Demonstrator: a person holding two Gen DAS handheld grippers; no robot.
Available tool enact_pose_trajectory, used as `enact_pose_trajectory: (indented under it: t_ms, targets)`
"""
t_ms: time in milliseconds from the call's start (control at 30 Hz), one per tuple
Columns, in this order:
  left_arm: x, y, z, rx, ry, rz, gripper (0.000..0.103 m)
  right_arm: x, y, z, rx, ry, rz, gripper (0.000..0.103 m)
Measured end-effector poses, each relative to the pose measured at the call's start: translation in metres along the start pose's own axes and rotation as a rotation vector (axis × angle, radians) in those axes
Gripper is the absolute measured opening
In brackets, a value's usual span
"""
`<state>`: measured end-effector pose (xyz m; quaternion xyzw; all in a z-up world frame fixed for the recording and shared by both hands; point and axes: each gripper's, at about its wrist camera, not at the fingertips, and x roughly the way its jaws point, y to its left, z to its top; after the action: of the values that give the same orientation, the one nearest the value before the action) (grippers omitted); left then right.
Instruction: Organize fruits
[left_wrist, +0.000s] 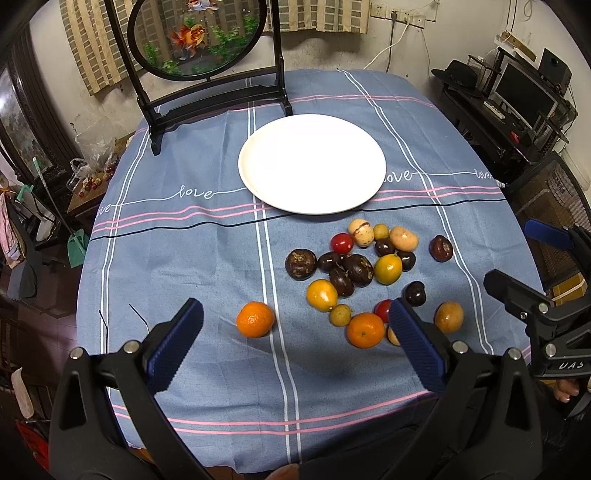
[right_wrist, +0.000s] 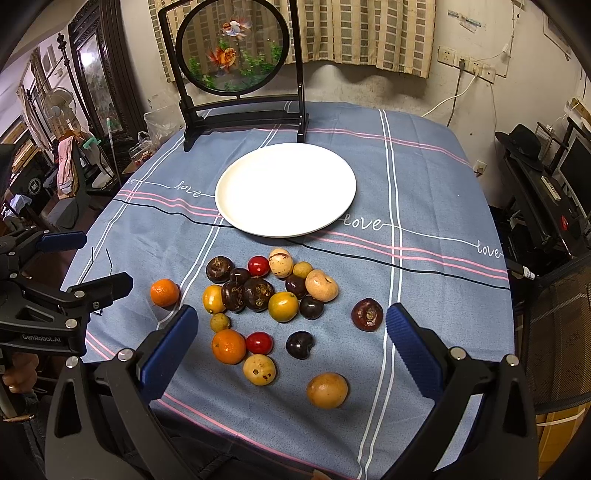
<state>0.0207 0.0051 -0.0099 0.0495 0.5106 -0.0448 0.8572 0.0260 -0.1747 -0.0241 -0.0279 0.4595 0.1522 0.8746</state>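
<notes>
Both tongs, left tongs (left_wrist: 295, 325) and right tongs (right_wrist: 291, 325), gape apart above scattered fruits (right_wrist: 258, 291).

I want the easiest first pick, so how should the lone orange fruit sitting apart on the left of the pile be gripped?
Grip the lone orange across its widest middle, coming straight down with the open left gripper. It is round and stands apart from the pile, with bare tablecloth on both sides for the fingers.

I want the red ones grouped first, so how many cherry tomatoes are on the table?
2. One cherry tomato sits at the pile's far edge near the plate; the other cherry tomato lies nearer, beside a tangerine.
</notes>
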Motion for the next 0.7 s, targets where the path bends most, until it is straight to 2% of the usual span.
enact_pose_trajectory:
  t_ms: [567, 700]
  targets:
    - [0.0016, 0.0012, -0.0014, -0.004, 0.008, -0.003, 0.101, 0.0008, -0.0001, -0.0003, 0.003, 0.002, 0.003, 0.102]
    - [0.0041, 0.0035, -0.0013, 0.001, 0.010, 0.031, 0.101, 0.0038, -0.0016, 0.0003, 0.005, 0.012, 0.013, 0.102]
